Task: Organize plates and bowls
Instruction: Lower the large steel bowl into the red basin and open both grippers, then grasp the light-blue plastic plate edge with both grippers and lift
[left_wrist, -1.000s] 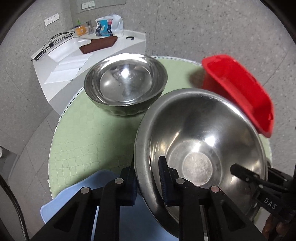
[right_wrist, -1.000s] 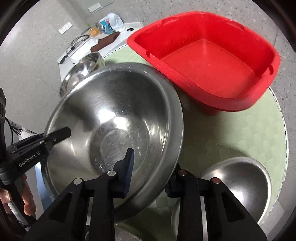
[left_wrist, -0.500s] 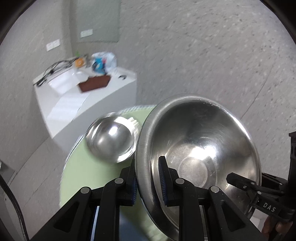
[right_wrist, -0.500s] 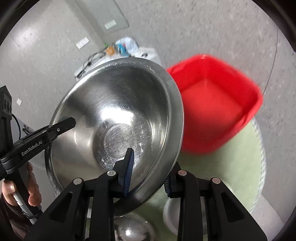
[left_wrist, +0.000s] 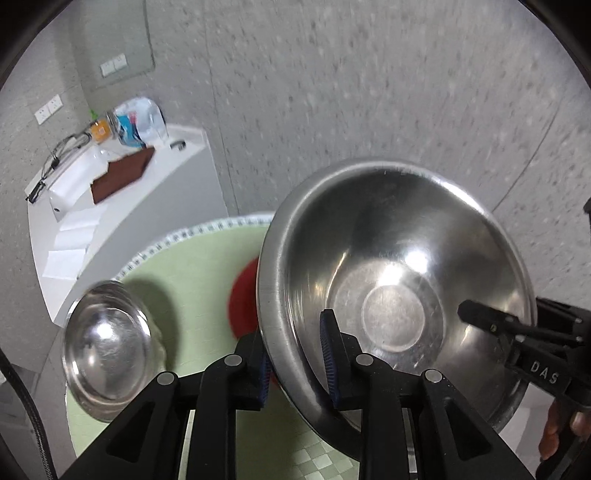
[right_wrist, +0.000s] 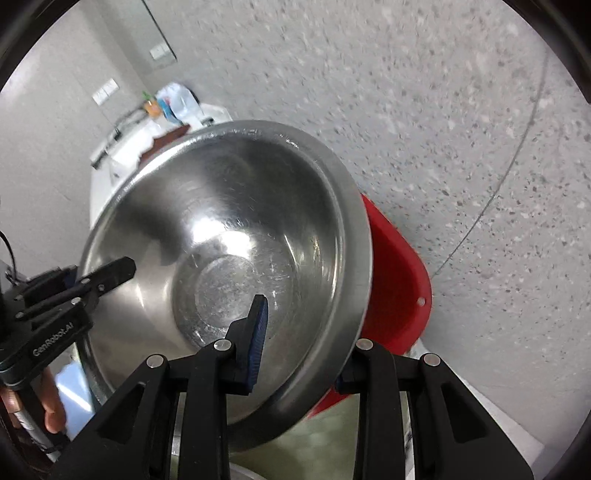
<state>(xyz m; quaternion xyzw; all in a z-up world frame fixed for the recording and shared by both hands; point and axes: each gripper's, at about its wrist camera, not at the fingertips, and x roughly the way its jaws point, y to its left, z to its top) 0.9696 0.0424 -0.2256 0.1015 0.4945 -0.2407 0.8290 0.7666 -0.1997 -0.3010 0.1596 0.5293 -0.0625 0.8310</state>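
Pinching the rim of a large steel bowl (left_wrist: 399, 291) from opposite sides, the left gripper (left_wrist: 295, 354) and right gripper (right_wrist: 301, 343) are each seen with one blue pad inside the bowl and one outside. The left gripper's jaws have just been opening slightly, with the bowl's wall between them. The bowl is held tilted in the air above a round table with a green cloth (left_wrist: 199, 266). A red plastic tub (right_wrist: 395, 291) is partly hidden behind the bowl. A smaller steel bowl (left_wrist: 107, 347) rests on the cloth, well apart. A white counter (left_wrist: 122, 206) stands beyond the table.
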